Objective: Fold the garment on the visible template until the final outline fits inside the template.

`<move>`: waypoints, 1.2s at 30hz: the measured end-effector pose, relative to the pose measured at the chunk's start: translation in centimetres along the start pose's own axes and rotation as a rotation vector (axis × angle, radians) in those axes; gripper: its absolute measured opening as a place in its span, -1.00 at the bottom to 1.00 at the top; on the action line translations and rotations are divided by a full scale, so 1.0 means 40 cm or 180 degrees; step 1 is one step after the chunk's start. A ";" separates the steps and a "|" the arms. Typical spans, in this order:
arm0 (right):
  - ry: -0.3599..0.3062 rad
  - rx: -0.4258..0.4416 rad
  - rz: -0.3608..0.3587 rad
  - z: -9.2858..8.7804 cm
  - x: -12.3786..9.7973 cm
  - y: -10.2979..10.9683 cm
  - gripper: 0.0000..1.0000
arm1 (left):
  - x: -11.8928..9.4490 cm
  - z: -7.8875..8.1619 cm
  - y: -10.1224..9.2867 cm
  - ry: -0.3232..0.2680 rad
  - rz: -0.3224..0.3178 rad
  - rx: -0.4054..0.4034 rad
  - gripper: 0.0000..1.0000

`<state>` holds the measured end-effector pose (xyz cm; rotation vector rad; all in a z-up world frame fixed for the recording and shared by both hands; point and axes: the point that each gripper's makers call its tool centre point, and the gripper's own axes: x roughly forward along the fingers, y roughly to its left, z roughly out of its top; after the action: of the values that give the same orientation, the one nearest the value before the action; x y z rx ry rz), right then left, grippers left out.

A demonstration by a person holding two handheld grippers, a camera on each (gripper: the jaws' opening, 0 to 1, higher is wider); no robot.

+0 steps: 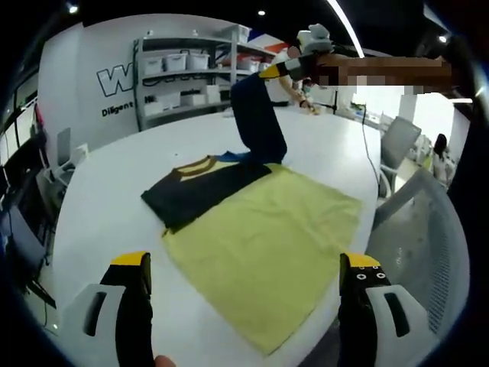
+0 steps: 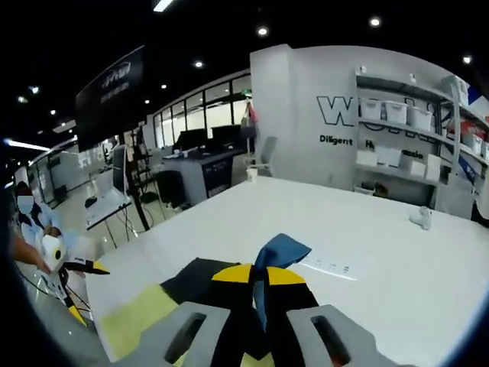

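White table spans the foreground, its bare top running ahead of the jaws in both views. Beyond the fingers in the left gripper view: grey shelving with white bins, set against a white wall with dark lettering. Mesh chair right of the fingers; second chair farther off by bright windows. Ceiling dark, with spot lights and a strip light. Right gripper view, ahead and left of the fingers: desks with monitors, glazed partition, dark hanging banner.
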<state>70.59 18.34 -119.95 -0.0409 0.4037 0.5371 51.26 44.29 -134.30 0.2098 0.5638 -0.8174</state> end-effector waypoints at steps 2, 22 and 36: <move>0.0017 -0.0016 -0.0006 -0.003 0.007 0.004 -1.00 | -0.001 0.001 0.001 -0.0016 -0.0008 -0.0018 0.97; 0.0039 0.0059 0.0137 0.017 0.076 0.083 -1.00 | -0.010 -0.027 0.009 -0.0040 -0.0032 -0.0102 0.97; 0.0110 0.0206 0.0167 -0.031 0.126 0.117 -1.00 | -0.011 -0.035 0.012 -0.0051 -0.0052 -0.0142 0.97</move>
<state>71.71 24.66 -122.74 0.0227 0.4564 0.5753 50.83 45.42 -135.25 0.1578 0.5687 -0.8211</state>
